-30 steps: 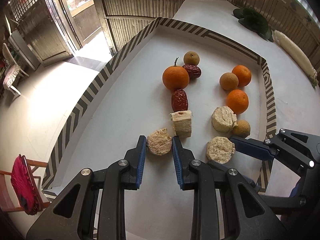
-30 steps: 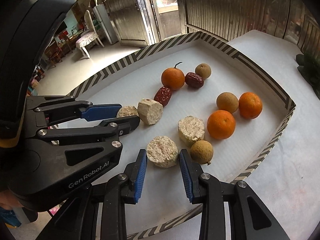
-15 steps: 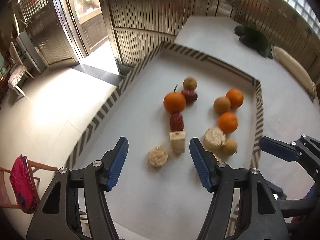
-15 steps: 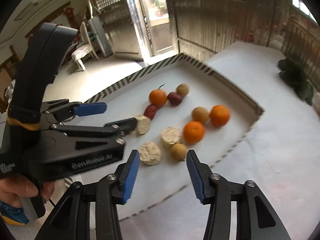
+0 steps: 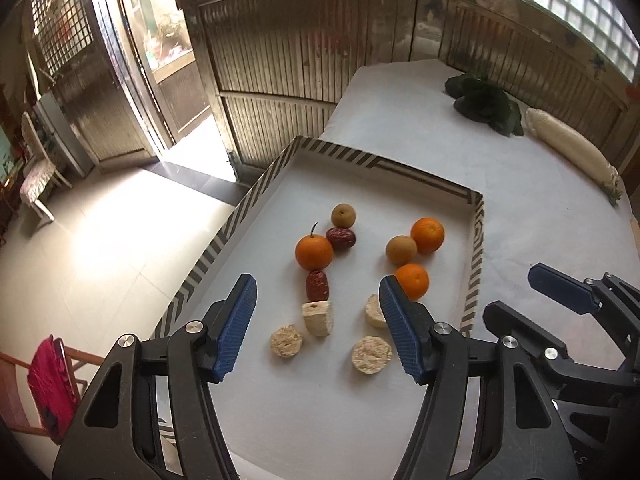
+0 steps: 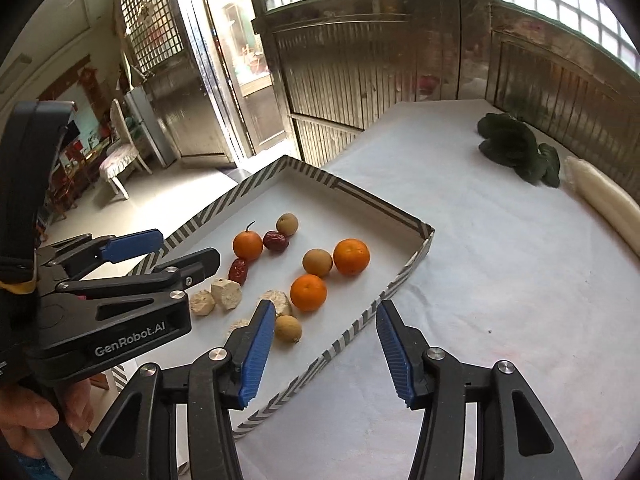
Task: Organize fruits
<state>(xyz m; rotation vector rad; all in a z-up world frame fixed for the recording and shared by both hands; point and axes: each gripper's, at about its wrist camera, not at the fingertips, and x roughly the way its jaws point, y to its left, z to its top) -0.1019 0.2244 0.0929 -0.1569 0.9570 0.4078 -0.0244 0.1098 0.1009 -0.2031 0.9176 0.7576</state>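
A shallow white tray with a striped rim (image 5: 474, 264) (image 6: 404, 276) holds two rows of fruit. The left row has a longan (image 5: 343, 216), a red date (image 5: 341, 238), a stemmed orange (image 5: 314, 253), a second date (image 5: 317, 285) and two pale cut chunks (image 5: 318, 318) (image 5: 286, 346). The right row has two oranges (image 5: 427, 235) (image 5: 412, 281), a longan (image 5: 401, 249) and pale chunks (image 5: 371, 355). My left gripper (image 5: 318, 332) is open and empty, raised above the tray's near end. My right gripper (image 6: 326, 354) is open and empty above the tray's near right rim.
Dark leafy greens (image 5: 486, 104) (image 6: 516, 148) and a long white radish (image 5: 568, 148) (image 6: 604, 204) lie on the white table beyond the tray. A wooden slatted wall runs behind. The table's left edge drops to the floor, with a red-draped chair (image 5: 48, 384) below.
Both grippers opened wide, releasing the pale chunks they were around, and drew up and back from the tray. The fruit now looks smaller and farther off.
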